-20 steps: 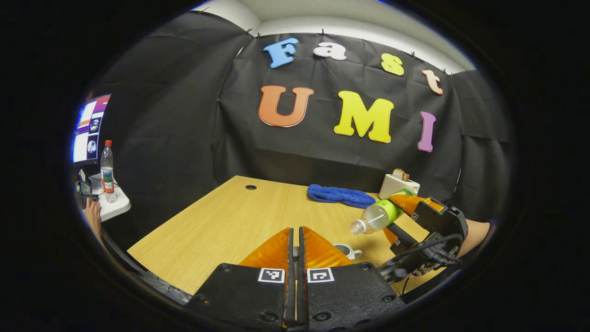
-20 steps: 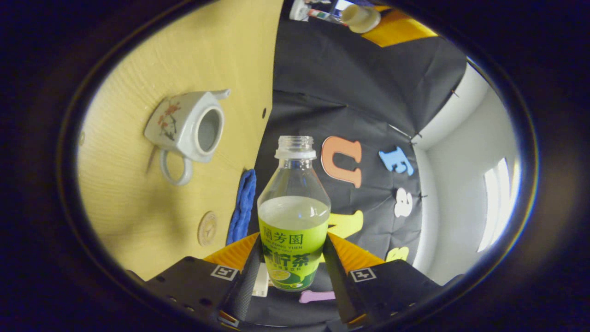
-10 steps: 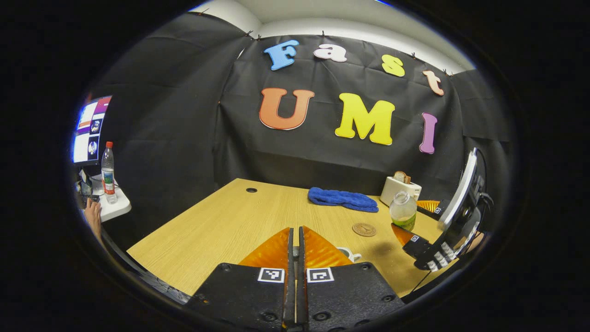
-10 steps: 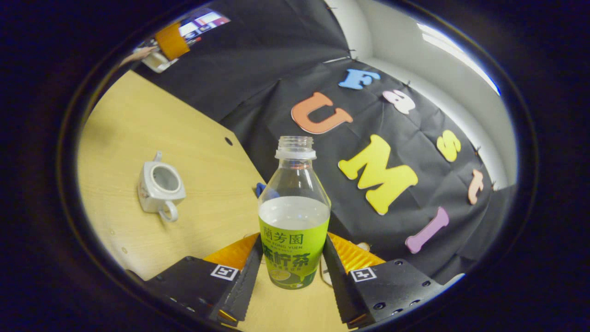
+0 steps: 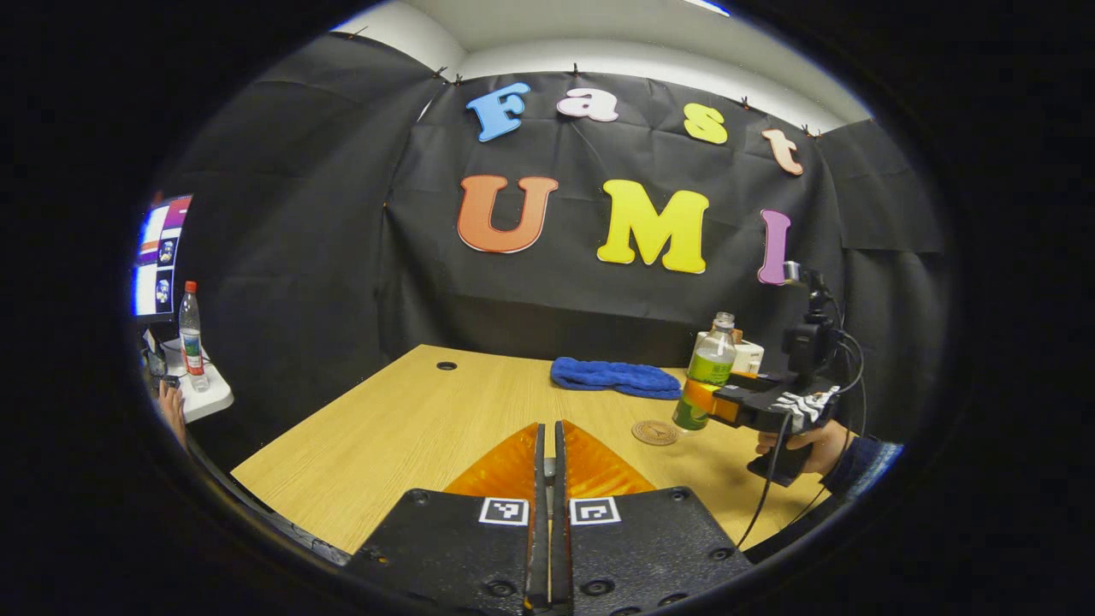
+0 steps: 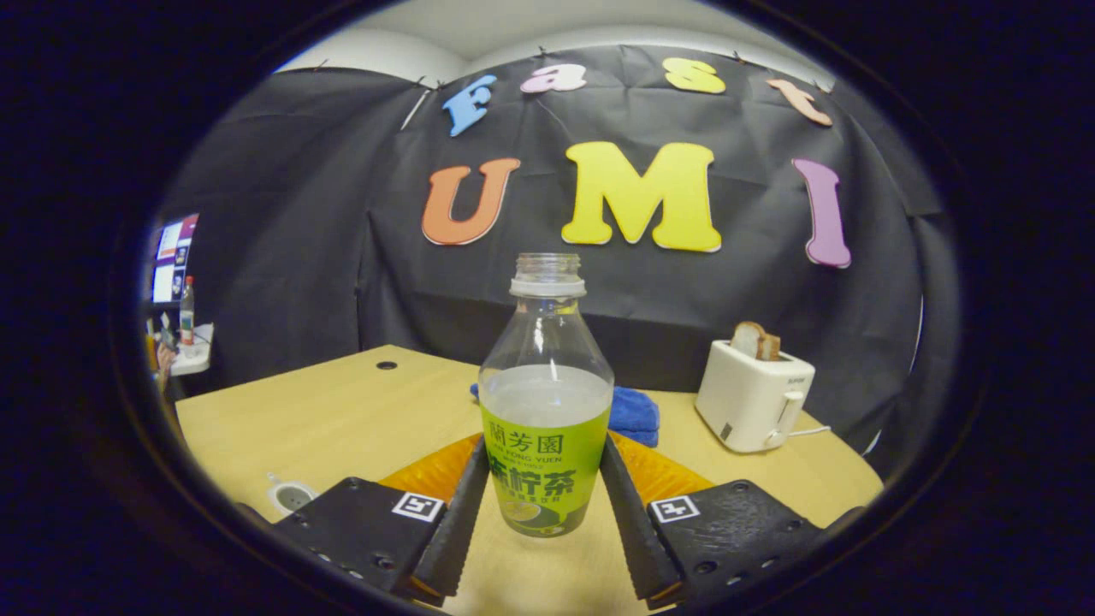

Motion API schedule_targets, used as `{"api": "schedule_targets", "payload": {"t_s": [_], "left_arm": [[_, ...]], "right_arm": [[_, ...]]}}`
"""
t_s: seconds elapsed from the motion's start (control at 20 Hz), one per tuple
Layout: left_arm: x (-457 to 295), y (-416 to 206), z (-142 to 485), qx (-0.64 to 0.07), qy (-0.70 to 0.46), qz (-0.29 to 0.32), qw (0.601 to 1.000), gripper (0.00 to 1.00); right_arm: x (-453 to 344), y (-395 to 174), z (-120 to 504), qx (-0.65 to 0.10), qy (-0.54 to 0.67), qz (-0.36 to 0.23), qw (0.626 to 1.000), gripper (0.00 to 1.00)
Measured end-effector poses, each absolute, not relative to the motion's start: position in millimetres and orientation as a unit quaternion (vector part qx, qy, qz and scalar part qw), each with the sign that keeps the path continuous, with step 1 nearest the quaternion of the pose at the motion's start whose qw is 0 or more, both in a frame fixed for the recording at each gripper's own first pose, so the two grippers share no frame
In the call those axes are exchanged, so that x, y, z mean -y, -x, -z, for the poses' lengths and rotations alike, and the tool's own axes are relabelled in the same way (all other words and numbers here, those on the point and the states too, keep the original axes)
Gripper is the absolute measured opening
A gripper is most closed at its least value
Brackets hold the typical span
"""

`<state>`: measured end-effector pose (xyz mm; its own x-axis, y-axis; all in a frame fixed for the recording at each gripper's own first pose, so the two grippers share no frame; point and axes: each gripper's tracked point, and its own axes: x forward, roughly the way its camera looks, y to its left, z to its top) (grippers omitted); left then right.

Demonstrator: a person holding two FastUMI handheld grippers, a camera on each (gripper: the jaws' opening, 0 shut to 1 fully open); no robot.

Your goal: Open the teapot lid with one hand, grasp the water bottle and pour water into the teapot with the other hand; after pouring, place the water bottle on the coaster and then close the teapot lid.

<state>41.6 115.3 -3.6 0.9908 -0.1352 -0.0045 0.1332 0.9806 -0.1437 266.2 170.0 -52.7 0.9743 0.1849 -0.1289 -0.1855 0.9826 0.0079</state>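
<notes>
While the right hand-held gripper (image 6: 545, 513) clamps the clear ribbed-neck water bottle (image 6: 546, 402) upright, the left (image 5: 551, 479) stays closed.

Your light wooden surface (image 5: 411, 428) carries a blue cloth (image 5: 614, 377), a round coaster (image 5: 654, 432), a white toaster (image 6: 753, 395) and the open teapot (image 6: 291, 495).
</notes>
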Motion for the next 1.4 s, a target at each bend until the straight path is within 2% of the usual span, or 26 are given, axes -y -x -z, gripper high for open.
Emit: {"api": "schedule_targets", "payload": {"t_s": [0.3, 0.65, 0.7, 0.95, 1.0, 1.05, 1.1, 1.3, 1.4], "left_arm": [[-121, -47, 15, -0.021, 0.077, 0.064, 0.995, 0.04], [-126, -57, 31, -0.047, 0.076, 0.051, 0.995, 0.04], [-126, -58, 32, -0.048, 0.074, 0.050, 0.995, 0.04], [-122, -60, 37, -0.055, 0.071, 0.052, 0.995, 0.04], [-120, -60, 37, -0.056, 0.071, 0.054, 0.994, 0.04], [-118, -60, 37, -0.057, 0.069, 0.056, 0.994, 0.04], [-116, -60, 35, -0.055, 0.066, 0.057, 0.995, 0.04], [-106, -56, 27, -0.044, 0.049, 0.062, 0.996, 0.04], [-100, -54, 19, -0.031, 0.043, 0.062, 0.997, 0.04]], "right_arm": [[-182, -308, 66, -0.090, -0.028, -0.092, 0.991, 0.73], [-182, -334, 88, -0.106, -0.002, -0.073, 0.992, 0.75], [-176, -336, 90, -0.107, 0.006, -0.064, 0.992, 0.73], [-174, -334, 89, -0.109, -0.011, -0.084, 0.990, 0.77], [-174, -332, 85, -0.104, -0.020, -0.089, 0.990, 0.81], [-173, -328, 79, -0.094, -0.030, -0.097, 0.990, 0.92], [-172, -323, 71, -0.085, -0.037, -0.098, 0.991, 0.97], [-144, -296, 49, -0.067, -0.031, -0.078, 0.994, 0.99], [-123, -273, 36, -0.052, -0.024, -0.070, 0.996, 0.97]]}}
